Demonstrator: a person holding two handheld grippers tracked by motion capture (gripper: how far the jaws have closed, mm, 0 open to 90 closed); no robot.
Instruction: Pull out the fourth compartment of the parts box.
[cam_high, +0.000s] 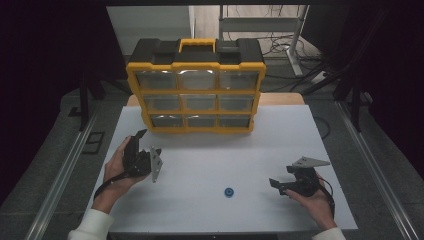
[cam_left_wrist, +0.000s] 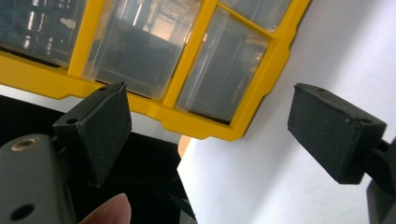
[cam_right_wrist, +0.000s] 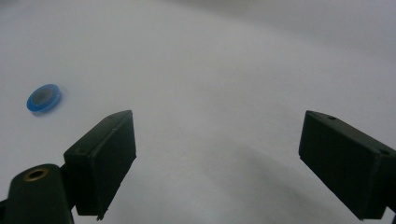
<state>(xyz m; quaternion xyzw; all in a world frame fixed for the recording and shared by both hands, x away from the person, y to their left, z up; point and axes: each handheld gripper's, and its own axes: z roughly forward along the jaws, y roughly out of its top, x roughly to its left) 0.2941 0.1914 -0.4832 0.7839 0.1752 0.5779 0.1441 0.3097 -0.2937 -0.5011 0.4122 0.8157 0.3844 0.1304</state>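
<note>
1. blue and round, a small ring (cam_high: 229, 192) lies flat on the white desk (cam_high: 210, 160), near the person's edge and a little right of the middle.
2. the right tongs (cam_high: 276, 186) rest low over the desk to the right of the blue ring, apart from it, with the jaws spread wide and nothing between them.
3. in the right gripper view the ring (cam_right_wrist: 43, 98) sits off to the upper left, outside the gap of the right tongs (cam_right_wrist: 217, 163), and bare desk (cam_right_wrist: 224, 70) lies between the jaws.
4. the left tongs (cam_high: 139, 141) are held in the person's left hand (cam_high: 116, 167) near the left side of the desk, tilted up toward the organiser, jaws spread and empty.
5. a yellow and black drawer organiser (cam_high: 196, 85) stands upright at the far side of the desk, with three rows of clear drawers, all closed.
6. in the left gripper view the organiser's lower corner (cam_left_wrist: 219, 126) shows just beyond the left tongs (cam_left_wrist: 210, 130), not touching them; a fingertip (cam_left_wrist: 109, 211) shows at the bottom edge.
</note>
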